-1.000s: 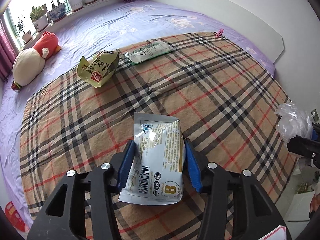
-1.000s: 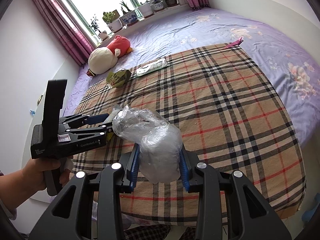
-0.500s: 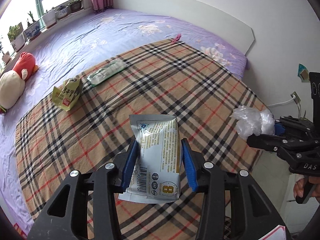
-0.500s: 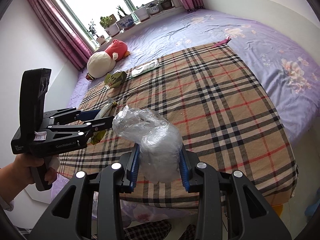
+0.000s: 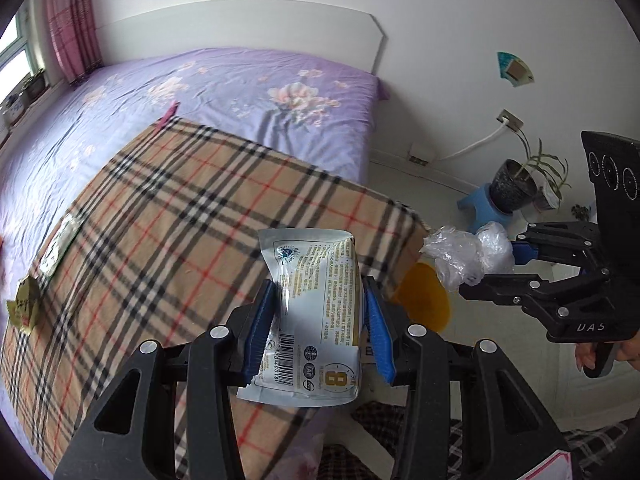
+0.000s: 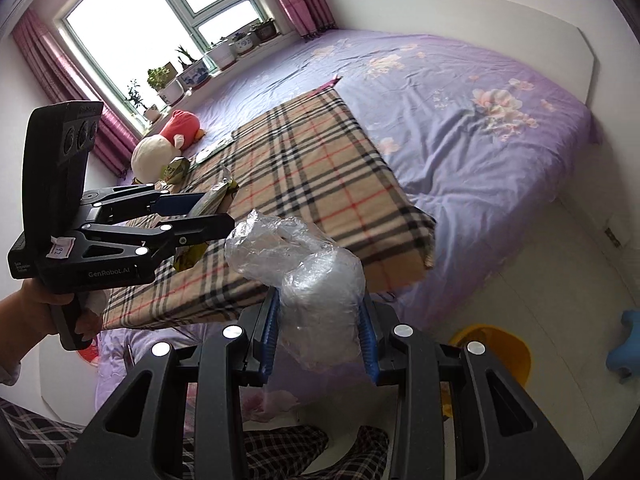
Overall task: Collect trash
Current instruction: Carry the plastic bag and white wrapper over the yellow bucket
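My left gripper (image 5: 320,292) is shut on a white and silver snack packet (image 5: 312,332), held over the corner of the plaid blanket (image 5: 180,220). To its right, my right gripper (image 5: 492,268) is shut on a crumpled clear plastic bag (image 5: 464,254). In the right wrist view that bag (image 6: 312,264) bulges between the blue pads of the right gripper (image 6: 320,304), while the left gripper (image 6: 212,210) shows its packet (image 6: 214,196) edge-on. A yellow bin (image 5: 424,300) stands on the floor past the bed's corner, also seen as the yellow bin (image 6: 496,348). A green wrapper (image 5: 24,304) and a pale flat packet (image 5: 60,240) lie on the blanket.
The purple bed (image 6: 460,140) fills most of both views, with a plush toy (image 6: 164,148) near the window. A plant pot on a blue stool (image 5: 484,208) stands by the wall. Plaid trouser legs (image 6: 280,452) of the person show below the grippers.
Both grippers have swung from over the middle of the blanket toward the bed's corner and the floor. The yellow bin has come into view. Both grips are unchanged.
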### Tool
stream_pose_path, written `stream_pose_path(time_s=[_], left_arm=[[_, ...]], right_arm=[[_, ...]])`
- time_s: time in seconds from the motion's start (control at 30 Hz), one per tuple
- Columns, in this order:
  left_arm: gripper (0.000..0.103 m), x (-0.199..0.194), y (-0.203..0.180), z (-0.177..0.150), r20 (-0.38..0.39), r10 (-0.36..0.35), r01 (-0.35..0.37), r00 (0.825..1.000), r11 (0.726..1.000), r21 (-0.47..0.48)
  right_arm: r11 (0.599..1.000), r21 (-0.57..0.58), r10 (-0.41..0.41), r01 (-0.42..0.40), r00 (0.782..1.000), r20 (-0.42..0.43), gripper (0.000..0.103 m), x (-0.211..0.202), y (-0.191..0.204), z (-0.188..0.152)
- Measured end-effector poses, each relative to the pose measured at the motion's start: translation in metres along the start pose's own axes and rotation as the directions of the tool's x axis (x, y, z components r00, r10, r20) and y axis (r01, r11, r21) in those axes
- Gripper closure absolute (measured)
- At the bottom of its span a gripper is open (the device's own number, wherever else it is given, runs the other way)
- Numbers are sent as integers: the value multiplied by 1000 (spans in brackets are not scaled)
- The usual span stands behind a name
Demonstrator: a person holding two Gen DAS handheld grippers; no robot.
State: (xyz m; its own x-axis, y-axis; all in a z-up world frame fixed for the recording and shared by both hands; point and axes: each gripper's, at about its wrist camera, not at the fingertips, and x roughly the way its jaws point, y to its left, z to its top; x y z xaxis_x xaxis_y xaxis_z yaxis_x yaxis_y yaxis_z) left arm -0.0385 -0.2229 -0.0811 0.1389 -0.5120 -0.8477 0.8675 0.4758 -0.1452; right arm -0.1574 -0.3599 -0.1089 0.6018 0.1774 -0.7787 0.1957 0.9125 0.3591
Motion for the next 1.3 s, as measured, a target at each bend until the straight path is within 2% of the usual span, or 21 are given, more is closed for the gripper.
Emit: stream_pose_path(time_s=[0.2, 0.37, 0.53, 0.8, 1.0, 1.3], left_arm=[[59, 27, -62, 15, -40, -99, 104, 994, 984, 144], [59, 57, -114, 21, -103, -176, 197, 979, 948, 252], [59, 101, -157, 22, -185, -214, 266, 959, 906, 330], [59, 184, -182, 13, -317, -196, 310, 928, 879, 362], [58, 243, -189, 5, -394, -159, 314, 905, 876, 366], [57, 315, -200, -16, -490, -93, 307, 867, 873, 378]], right_arm=[[989, 121, -90, 87, 996, 16, 66, -34, -53, -34], [963, 215, -170, 164, 985, 6, 66, -53, -94, -65], [925, 309, -224, 220, 974, -23, 66, -58, -135, -94], [887, 385, -237, 256, 967, -98, 66, -23, -192, -134], [876, 405, -213, 261, 964, -159, 66, 25, -228, -155], [865, 405, -190, 294, 942, -278, 66, 102, -272, -178]])
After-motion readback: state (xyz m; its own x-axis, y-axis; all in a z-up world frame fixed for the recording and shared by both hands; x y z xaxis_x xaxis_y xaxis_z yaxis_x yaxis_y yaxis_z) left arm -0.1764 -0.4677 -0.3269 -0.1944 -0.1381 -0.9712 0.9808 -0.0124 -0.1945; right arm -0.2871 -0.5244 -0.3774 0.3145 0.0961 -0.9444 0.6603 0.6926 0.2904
